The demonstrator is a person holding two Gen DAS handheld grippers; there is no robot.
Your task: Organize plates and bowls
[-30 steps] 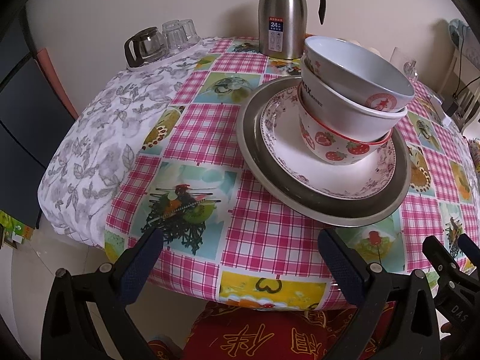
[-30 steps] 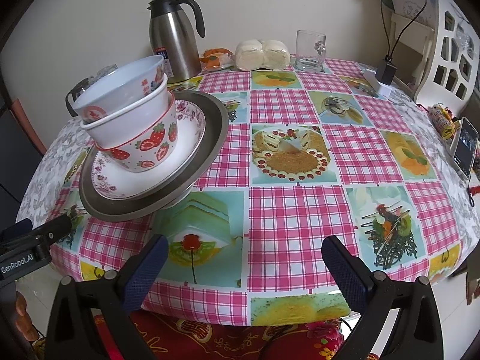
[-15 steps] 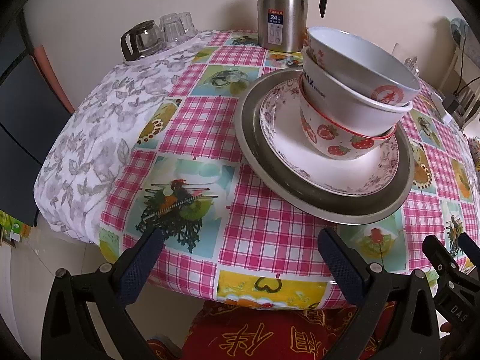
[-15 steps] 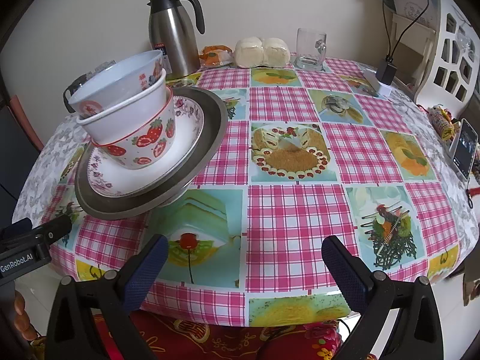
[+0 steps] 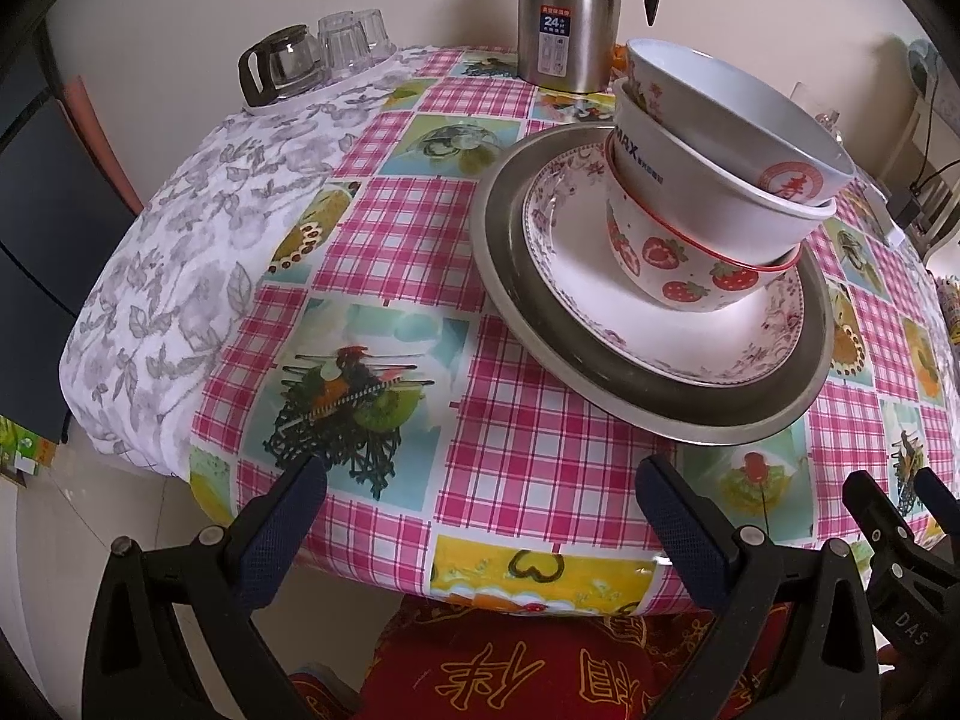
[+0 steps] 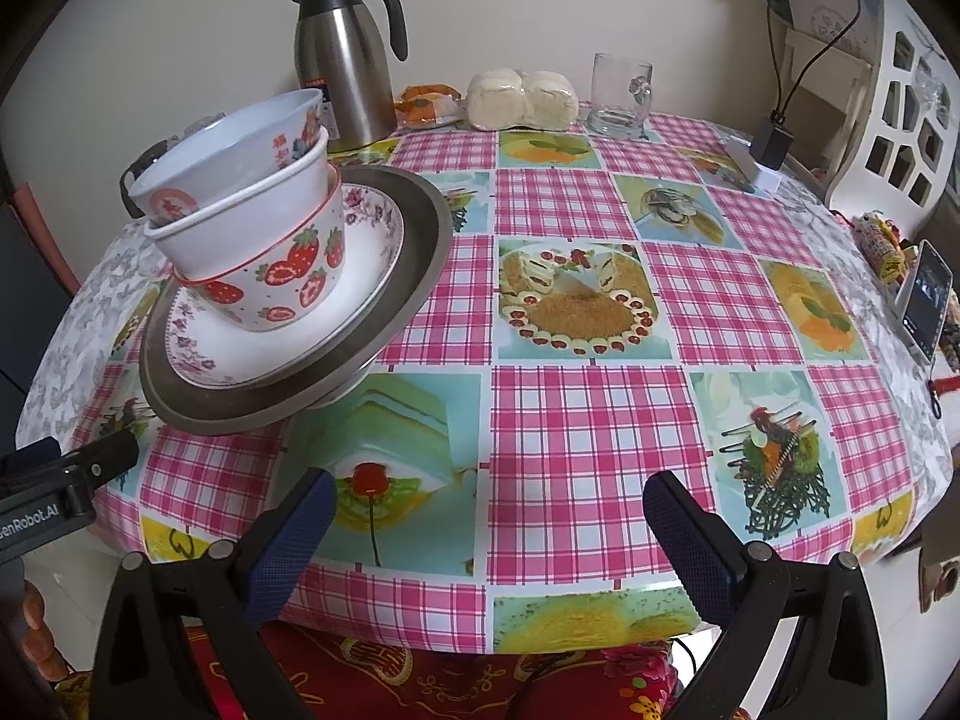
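Observation:
A stack stands on the checked tablecloth: a grey metal plate, a white floral plate on it, then a strawberry bowl, a white bowl and a red-printed bowl nested on top. My left gripper is open at the table's near edge, left of the stack and empty. My right gripper is open too, empty, to the right of the stack.
A steel thermos jug stands behind the stack. A glass pot and tumblers sit far left. Wrapped buns, a glass mug and a phone lie around the far and right sides. A red cushion sits below the table edge.
Both views have shifted a little; the stack now appears slightly nearer and higher. Both grippers stay open and empty. The stack itself has not moved on the table.

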